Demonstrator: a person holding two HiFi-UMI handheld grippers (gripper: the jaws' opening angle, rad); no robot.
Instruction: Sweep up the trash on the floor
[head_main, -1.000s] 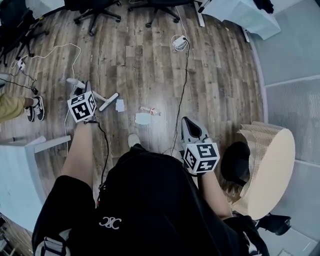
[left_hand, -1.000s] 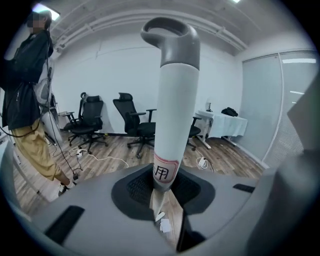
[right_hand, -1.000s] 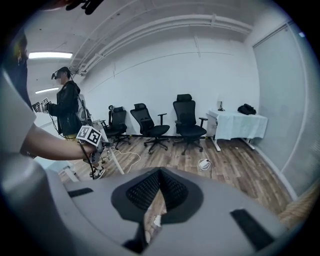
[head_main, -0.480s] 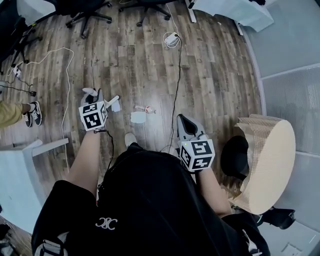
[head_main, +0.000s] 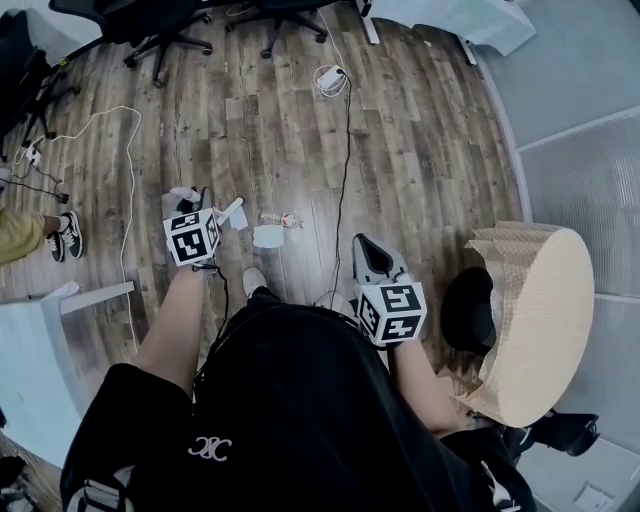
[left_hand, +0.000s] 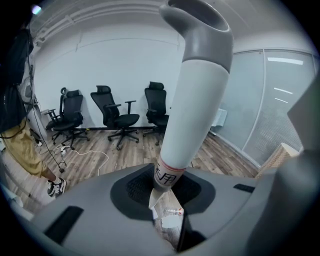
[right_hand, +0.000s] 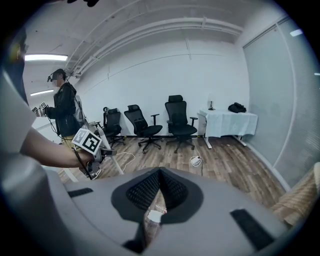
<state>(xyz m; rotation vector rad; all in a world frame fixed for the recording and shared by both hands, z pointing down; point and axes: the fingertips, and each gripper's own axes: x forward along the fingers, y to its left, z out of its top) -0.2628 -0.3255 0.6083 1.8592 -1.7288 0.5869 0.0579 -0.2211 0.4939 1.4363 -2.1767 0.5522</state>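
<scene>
A black cable (head_main: 347, 170) is trailing down from a white coiled charger (head_main: 330, 77) and passing just right of the trash. A thin white cord (head_main: 125, 170) is looping along the left side. Black office chairs (head_main: 165, 30) are standing at the far end, near a white-draped table (head_main: 440, 12). To the right, a round tan fluted block (head_main: 545, 320) is sitting with a black bundle (head_main: 470, 310) against it. Another person's dark sneakers (head_main: 68, 232) are showing at the left edge.

The wood-plank floor (head_main: 430, 160) is running up to white walls and a frosted glass partition (head_main: 590, 150). The trash is lying on it just ahead of the person's feet. It is a white scrap of paper (head_main: 268, 236) with a small crumpled wrapper (head_main: 283, 219) close beside it, and both are lying between the two grippers.

The left forearm is reaching forward. The left gripper (left_hand: 165, 185) is clamping a white cylindrical handle with a grey looped cap (left_hand: 192, 100), which is rising steeply out of the jaws. The right gripper (right_hand: 160, 175) is hanging closer to the body and pointing ahead. Its jaws are drawn together at the tips and are holding nothing.
</scene>
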